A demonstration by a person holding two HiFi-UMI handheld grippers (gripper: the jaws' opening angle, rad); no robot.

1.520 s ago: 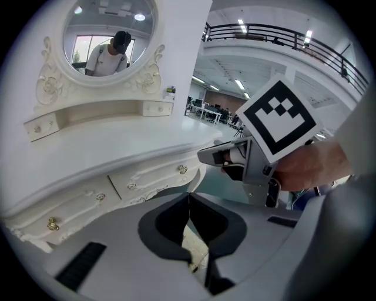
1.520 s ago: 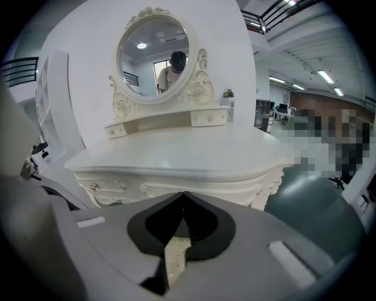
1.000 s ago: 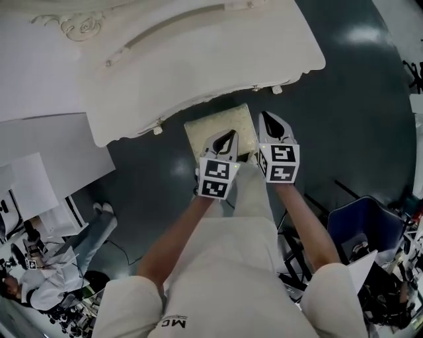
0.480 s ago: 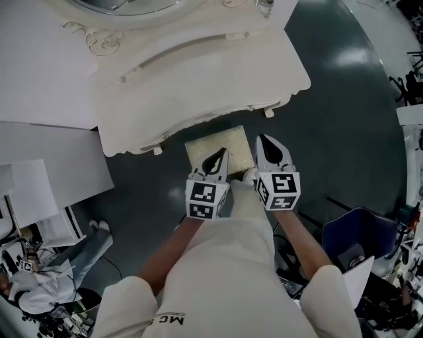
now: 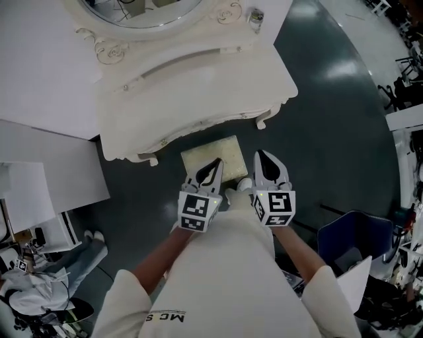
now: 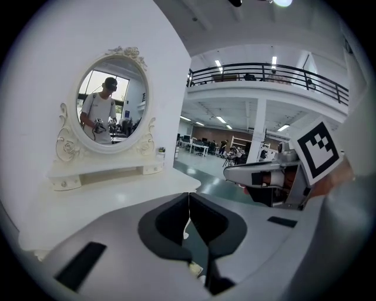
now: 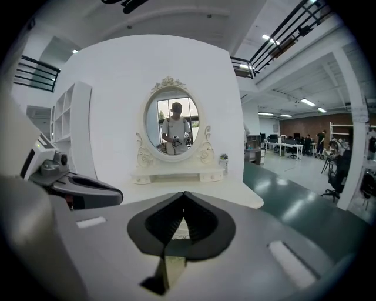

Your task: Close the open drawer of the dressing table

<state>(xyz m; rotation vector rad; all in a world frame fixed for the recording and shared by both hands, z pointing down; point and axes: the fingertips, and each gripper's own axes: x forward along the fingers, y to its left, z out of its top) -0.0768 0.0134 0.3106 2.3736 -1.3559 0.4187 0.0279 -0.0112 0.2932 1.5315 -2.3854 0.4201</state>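
The white dressing table (image 5: 198, 86) stands ahead of me with its oval mirror (image 5: 139, 10) at the back; the mirror (image 7: 172, 126) faces both gripper views. From here I cannot make out an open drawer on its front. My left gripper (image 5: 217, 163) and right gripper (image 5: 260, 156) hang side by side over a cream stool (image 5: 211, 150), short of the table's front edge. In the left gripper view the left gripper (image 6: 188, 197) has its jaws together with nothing between them. The right gripper (image 7: 184, 197) is likewise shut and empty.
White panels (image 5: 39, 178) stand at the table's left. A small pot (image 5: 255, 18) sits on the table's back right corner. A blue bin (image 5: 357, 241) is at the lower right and a seated person (image 5: 39, 290) at the lower left. Dark green floor surrounds the table.
Both grippers have risen together and sit lower in the head view. The view has tilted so that the mirror and the table's back now show. The jaws stayed shut.
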